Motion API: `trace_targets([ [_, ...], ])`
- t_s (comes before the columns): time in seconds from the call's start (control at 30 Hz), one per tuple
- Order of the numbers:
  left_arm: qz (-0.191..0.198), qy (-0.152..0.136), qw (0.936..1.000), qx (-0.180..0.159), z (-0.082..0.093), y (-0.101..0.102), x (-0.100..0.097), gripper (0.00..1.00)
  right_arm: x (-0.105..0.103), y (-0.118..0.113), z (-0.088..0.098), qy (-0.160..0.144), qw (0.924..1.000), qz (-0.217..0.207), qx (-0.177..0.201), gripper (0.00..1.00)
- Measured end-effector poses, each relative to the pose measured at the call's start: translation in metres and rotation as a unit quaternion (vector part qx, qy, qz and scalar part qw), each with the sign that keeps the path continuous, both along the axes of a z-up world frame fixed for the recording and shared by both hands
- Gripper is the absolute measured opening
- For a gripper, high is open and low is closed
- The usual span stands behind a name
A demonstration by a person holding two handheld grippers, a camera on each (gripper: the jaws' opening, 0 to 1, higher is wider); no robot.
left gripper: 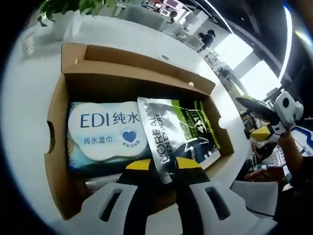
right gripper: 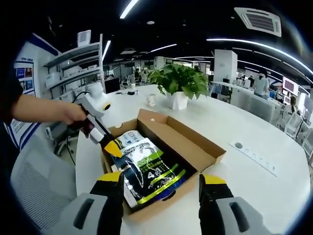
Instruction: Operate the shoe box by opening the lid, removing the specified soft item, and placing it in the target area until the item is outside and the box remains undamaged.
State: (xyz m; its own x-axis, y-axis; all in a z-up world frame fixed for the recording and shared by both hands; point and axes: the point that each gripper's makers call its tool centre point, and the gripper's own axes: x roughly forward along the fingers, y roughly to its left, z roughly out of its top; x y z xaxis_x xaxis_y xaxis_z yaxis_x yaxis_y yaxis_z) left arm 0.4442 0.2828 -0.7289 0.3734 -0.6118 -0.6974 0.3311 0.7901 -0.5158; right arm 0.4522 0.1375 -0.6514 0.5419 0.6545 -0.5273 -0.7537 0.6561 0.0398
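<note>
An open brown cardboard shoe box (left gripper: pixel 137 73) lies on the white table. Inside it, a blue-and-white EDI wet wipes pack (left gripper: pixel 105 134) lies on the left. A silver and green L'Oreal Men Expert pouch (left gripper: pixel 168 132) lies on the right. My left gripper (left gripper: pixel 164 169) is shut on the pouch's near corner. From the right gripper view, a hand holds that left gripper (right gripper: pixel 113 149) at the pouch (right gripper: pixel 146 171) inside the box (right gripper: pixel 195 147). My right gripper (right gripper: pixel 161 180) hovers open before the box's near corner, holding nothing. It also appears at the right (left gripper: pixel 249 105).
A potted plant (right gripper: pixel 178 81) and a small cup (right gripper: pixel 151 100) stand behind the box. A flat outlet strip (right gripper: pixel 257 156) is set into the round white table (right gripper: pixel 254 122) to the right. A grey chair (right gripper: pixel 34 191) sits at the table's left edge.
</note>
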Motion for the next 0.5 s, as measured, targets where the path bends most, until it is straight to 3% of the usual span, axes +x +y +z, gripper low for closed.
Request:
trace_targets([
  [0.2,-0.007,-0.003,1.0,0.001,-0.001,-0.003,0.0,0.13,-0.002,0.0,-0.005,0.005,1.0,-0.001,-0.001,0.59],
  [0.33,-0.013,-0.018,0.9997,0.006,0.003,-0.002,0.002,0.04,-0.003,0.0,-0.009,0.009,1.0,-0.001,-0.003,0.58],
  [0.5,-0.018,-0.023,0.9995,0.01,0.004,-0.003,0.002,0.02,-0.005,0.001,-0.012,0.013,0.9999,-0.001,-0.003,0.58],
])
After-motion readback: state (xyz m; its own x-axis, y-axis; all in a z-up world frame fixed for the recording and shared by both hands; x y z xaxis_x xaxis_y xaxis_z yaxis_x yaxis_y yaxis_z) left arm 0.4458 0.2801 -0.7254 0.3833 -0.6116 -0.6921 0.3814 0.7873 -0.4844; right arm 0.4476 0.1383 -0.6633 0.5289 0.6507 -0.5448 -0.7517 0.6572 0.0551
